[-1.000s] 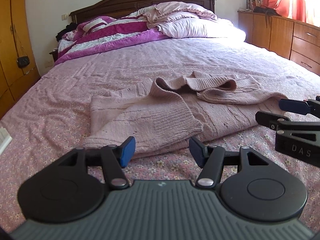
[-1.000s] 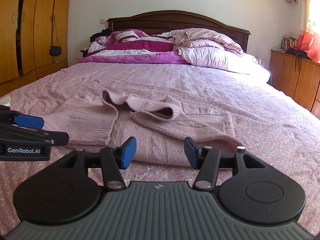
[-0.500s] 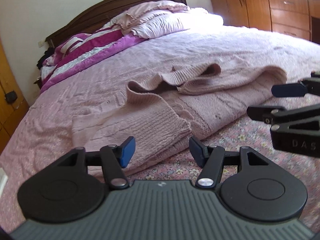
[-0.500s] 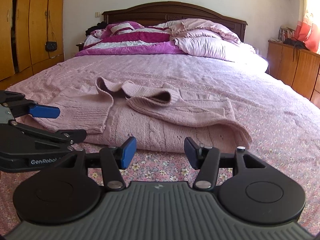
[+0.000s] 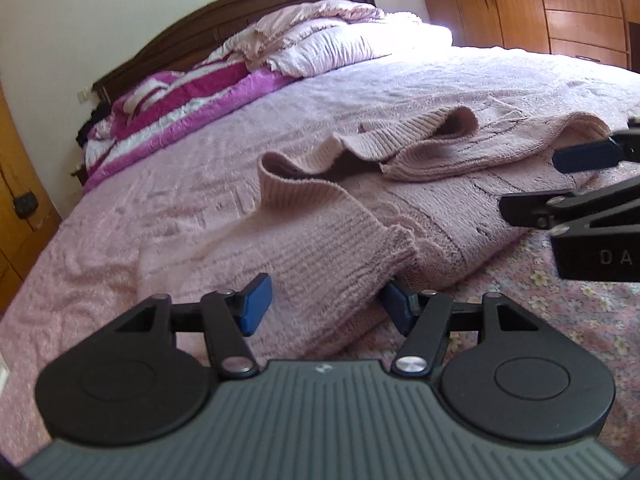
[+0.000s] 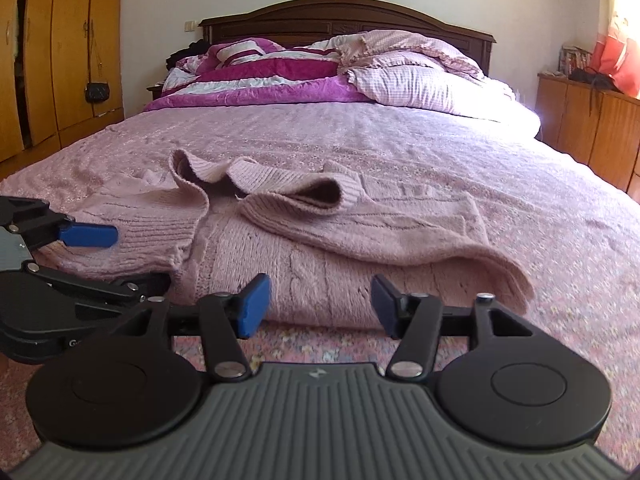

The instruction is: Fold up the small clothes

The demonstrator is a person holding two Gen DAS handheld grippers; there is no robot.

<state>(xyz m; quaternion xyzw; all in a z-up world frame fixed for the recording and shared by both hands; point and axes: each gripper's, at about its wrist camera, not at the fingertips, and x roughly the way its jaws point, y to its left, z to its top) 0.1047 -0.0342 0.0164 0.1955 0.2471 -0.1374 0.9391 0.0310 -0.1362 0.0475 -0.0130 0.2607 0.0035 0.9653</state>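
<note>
A pink knit sweater (image 5: 400,216) lies partly folded on the bed, sleeves laid over its body; it also shows in the right wrist view (image 6: 320,248). My left gripper (image 5: 324,304) is open, its blue pads either side of the sweater's near left hem, the cloth between the fingers. My right gripper (image 6: 318,304) is open just in front of the sweater's near right hem. Each gripper shows in the other's view: the right (image 5: 568,184) and the left (image 6: 100,260), both open.
The bed (image 6: 400,140) has a pink flowered cover. Folded magenta blankets (image 6: 272,76) and pillows (image 6: 416,76) lie at the headboard. Wooden wardrobes (image 6: 60,60) stand on the left, a wooden dresser (image 5: 560,12) on the right.
Both grippers have moved forward and down to the sweater's near hem. The left gripper's fingers now straddle the cloth edge. Both stay open.
</note>
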